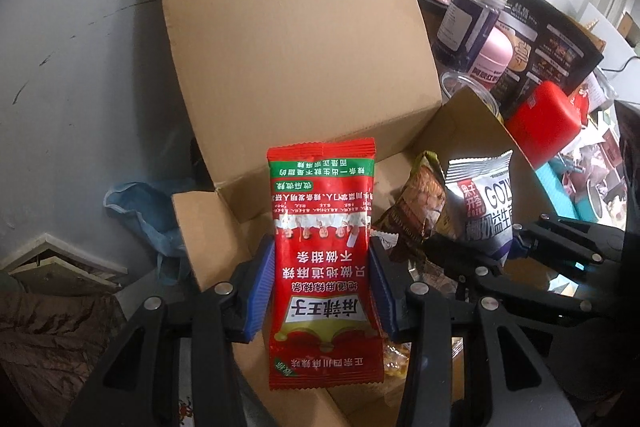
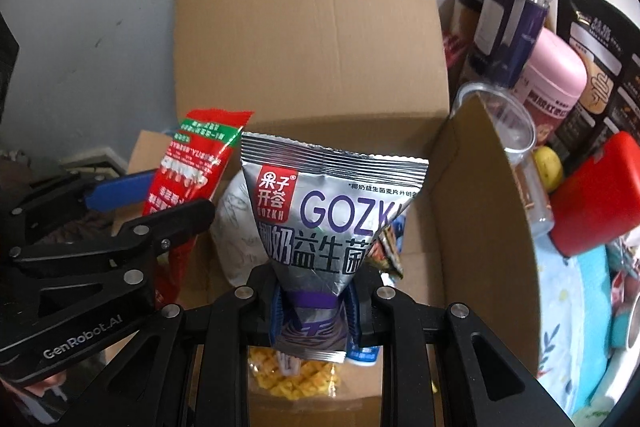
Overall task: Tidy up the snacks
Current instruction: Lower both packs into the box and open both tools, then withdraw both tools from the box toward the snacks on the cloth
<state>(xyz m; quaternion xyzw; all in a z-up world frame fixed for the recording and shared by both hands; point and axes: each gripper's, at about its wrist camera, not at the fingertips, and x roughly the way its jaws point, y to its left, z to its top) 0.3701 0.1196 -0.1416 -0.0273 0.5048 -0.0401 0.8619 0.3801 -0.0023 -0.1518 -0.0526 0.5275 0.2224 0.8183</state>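
My left gripper [image 1: 322, 287] is shut on a red snack packet [image 1: 322, 259] with a green band, held upright over an open cardboard box [image 1: 288, 39]. My right gripper [image 2: 316, 311] is shut on a silver GOZKH packet [image 2: 332, 211], pinched near its lower end above the same box [image 2: 312, 27]. The silver packet [image 1: 482, 203] and the right gripper [image 1: 512, 247] show at the right of the left wrist view. The red packet [image 2: 188, 171] and the left gripper [image 2: 132, 211] show at the left of the right wrist view.
Inside the box lie a yellow corn snack bag [image 2: 292, 375], a brown packet [image 1: 416, 211] and a white bag [image 2: 236, 227]. To the right stand a dark jar [image 2: 508, 27], a pink tub [image 2: 552, 87], a clear cup [image 2: 500, 123] and a red container [image 2: 596, 195]. A blue cloth [image 1: 144, 215] lies left.
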